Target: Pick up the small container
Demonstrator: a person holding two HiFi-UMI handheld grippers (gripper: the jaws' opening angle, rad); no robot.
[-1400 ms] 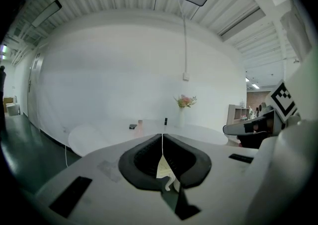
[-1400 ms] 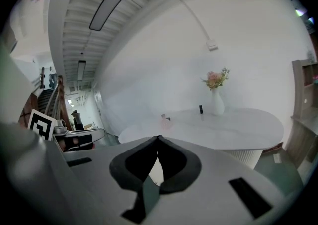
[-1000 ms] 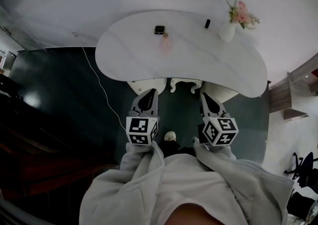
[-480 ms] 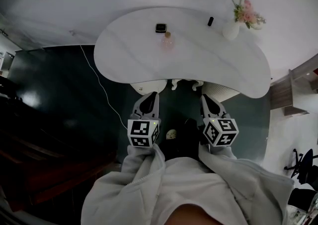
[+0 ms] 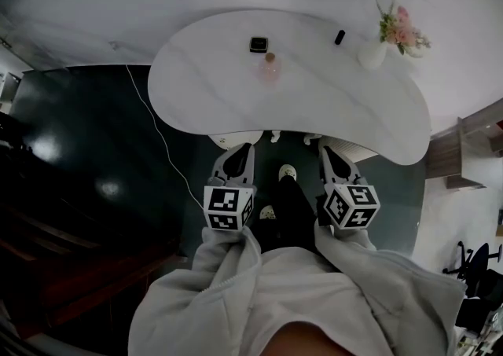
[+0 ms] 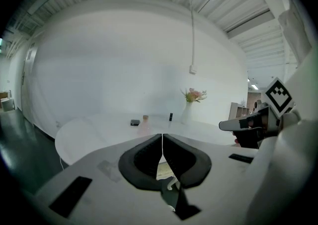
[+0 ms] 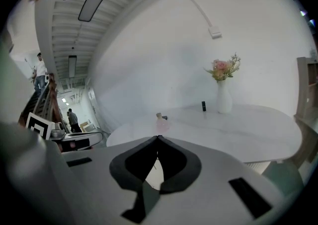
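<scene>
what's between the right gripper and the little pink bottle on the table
Nothing but bare white tabletop: in the head view the stretch from the right gripper to the pink bottle holds no object.

Overhead and level views, shared table

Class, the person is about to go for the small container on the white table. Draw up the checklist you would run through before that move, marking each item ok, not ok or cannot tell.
1. Left gripper jaws open for a grasp: not ok, shut on nothing.
2. Right gripper jaws open: not ok, shut on nothing.
3. Grippers over the table: not ok, both short of its near edge.
4. Target identified: cannot tell; candidates are the dark box, pink bottle and black cylinder.
5. Vase of flowers clear of them: ok, it stands apart.
</scene>
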